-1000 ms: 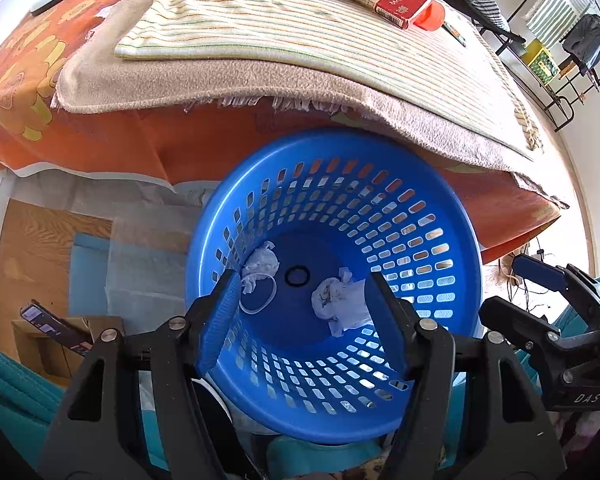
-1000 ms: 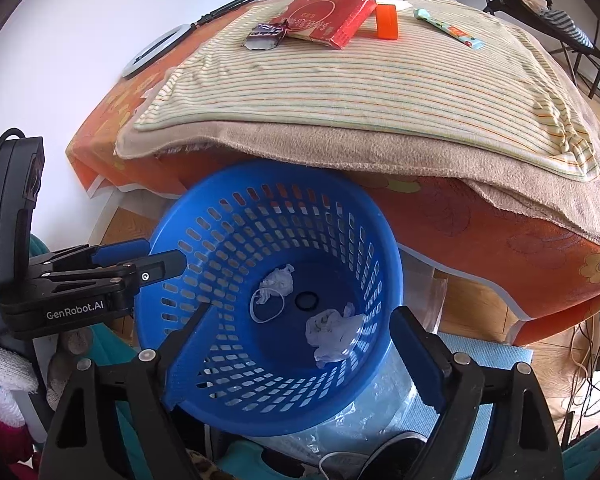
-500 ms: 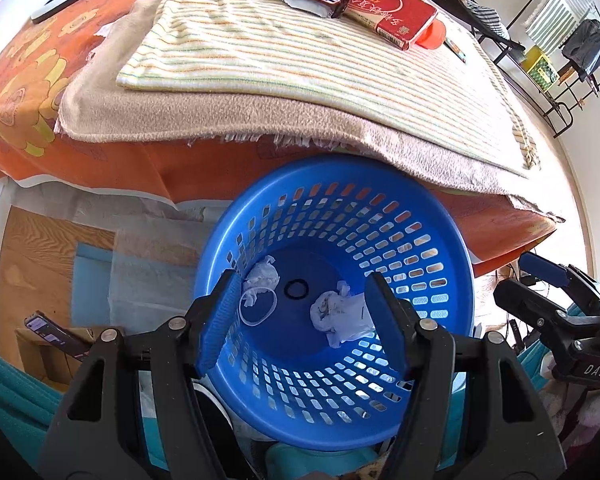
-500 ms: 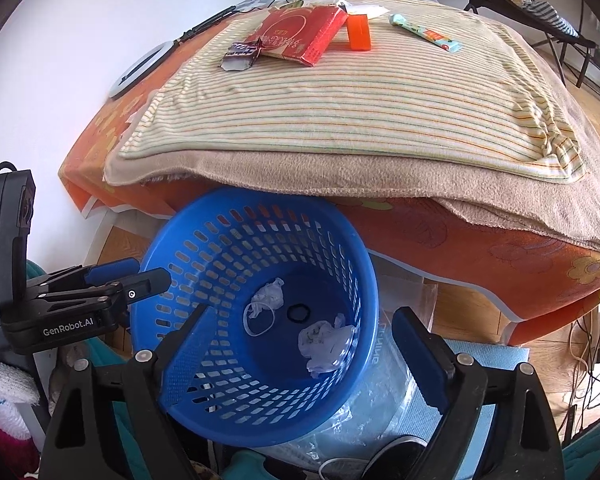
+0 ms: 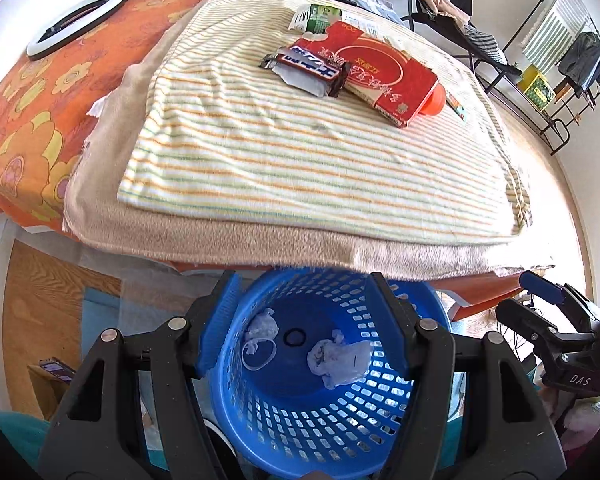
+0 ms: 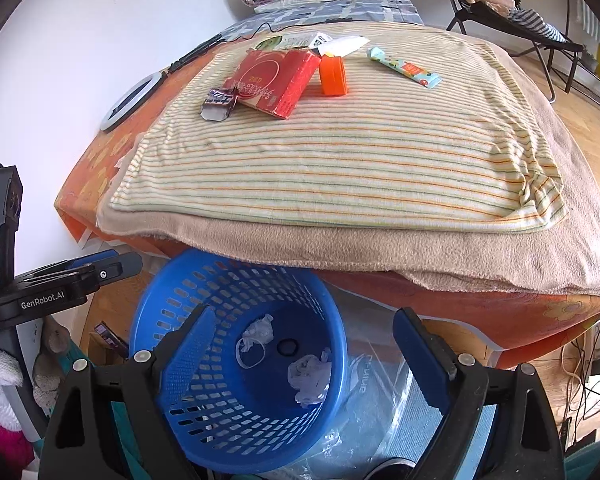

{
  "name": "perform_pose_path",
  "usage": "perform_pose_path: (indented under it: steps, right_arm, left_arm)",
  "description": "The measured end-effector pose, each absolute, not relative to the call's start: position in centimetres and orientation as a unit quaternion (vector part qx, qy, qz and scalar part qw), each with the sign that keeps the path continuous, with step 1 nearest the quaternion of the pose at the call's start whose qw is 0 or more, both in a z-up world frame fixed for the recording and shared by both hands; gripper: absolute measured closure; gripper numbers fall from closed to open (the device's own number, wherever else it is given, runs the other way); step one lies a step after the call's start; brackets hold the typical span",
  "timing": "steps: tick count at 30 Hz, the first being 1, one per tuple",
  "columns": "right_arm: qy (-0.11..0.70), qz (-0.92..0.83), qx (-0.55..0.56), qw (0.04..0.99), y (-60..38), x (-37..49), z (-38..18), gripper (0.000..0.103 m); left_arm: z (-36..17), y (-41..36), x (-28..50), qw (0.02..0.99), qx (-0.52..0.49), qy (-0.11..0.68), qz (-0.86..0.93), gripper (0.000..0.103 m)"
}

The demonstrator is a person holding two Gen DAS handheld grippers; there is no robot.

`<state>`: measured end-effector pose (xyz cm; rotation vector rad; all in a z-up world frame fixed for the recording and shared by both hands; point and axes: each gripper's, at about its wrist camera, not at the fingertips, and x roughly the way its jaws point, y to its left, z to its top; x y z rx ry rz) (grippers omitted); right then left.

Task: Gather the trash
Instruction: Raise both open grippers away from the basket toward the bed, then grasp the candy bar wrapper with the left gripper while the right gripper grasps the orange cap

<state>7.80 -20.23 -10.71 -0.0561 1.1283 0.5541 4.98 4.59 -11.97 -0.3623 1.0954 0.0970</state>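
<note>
A blue perforated trash basket (image 5: 380, 420) (image 6: 172, 312) stands on the floor below the bed edge. It holds crumpled white tissues (image 5: 342, 362) (image 6: 310, 376) and a thin ring. My left gripper (image 5: 304, 324) is open and empty above the basket. My right gripper (image 6: 300, 344) is open and empty above the basket's right rim. On the striped towel (image 6: 340, 168) lie a candy bar wrapper (image 5: 306, 66) (image 6: 219, 101), a red box (image 5: 374, 74) (image 6: 274, 80), an orange cap (image 6: 333, 75) and a pale blue snack wrapper (image 6: 405, 67).
The bed has a beige blanket (image 6: 380, 248) over an orange flowered sheet (image 5: 32, 92). A ring light (image 5: 70, 26) lies at the bed's far left. A folding chair (image 6: 508, 8) and a clothes rack (image 5: 560, 48) stand beyond. Cables lie on the wooden floor at right (image 6: 592, 364).
Both grippers have risen and tilted up away from the basket, so the bed top and its trash items now fill more of both views. Both stay open and empty.
</note>
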Motion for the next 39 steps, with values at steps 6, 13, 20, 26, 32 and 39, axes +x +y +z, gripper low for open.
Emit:
perform_pose_path:
  steps: [6, 13, 20, 26, 32, 39]
  right_arm:
    - [0.501, 0.260, -0.042, 0.824, -19.6, 10.3, -9.2, 0.011]
    - [0.477, 0.255, -0.051, 0.840, -18.7, 14.6, -7.9, 0.011]
    - [0.473, 0.254, -0.056, 0.842, -17.3, 18.7, -8.2, 0.014]
    - [0.483, 0.250, -0.049, 0.837, -16.5, 21.8, -9.6, 0.018]
    - [0.497, 0.249, -0.023, 0.831, -16.1, 24.1, -11.1, 0.024]
    - [0.498, 0.263, -0.012, 0.826, -14.6, 26.1, -11.8, 0.029]
  left_arm:
    - [-10.3, 5.7, 8.4, 0.844, -0.171, 0.506, 0.046, 0.037]
    - [-9.5, 7.5, 12.8, 0.843, -0.192, 0.499, 0.055, 0.037]
    - [-10.2, 9.5, 17.5, 0.828, -0.236, 0.504, 0.068, 0.036]
    - [-11.5, 10.4, 20.9, 0.813, -0.259, 0.515, 0.080, 0.036]
    - [-12.7, 11.0, 23.0, 0.805, -0.270, 0.520, 0.093, 0.036]
    - [-13.7, 10.9, 24.4, 0.806, -0.264, 0.521, 0.094, 0.036]
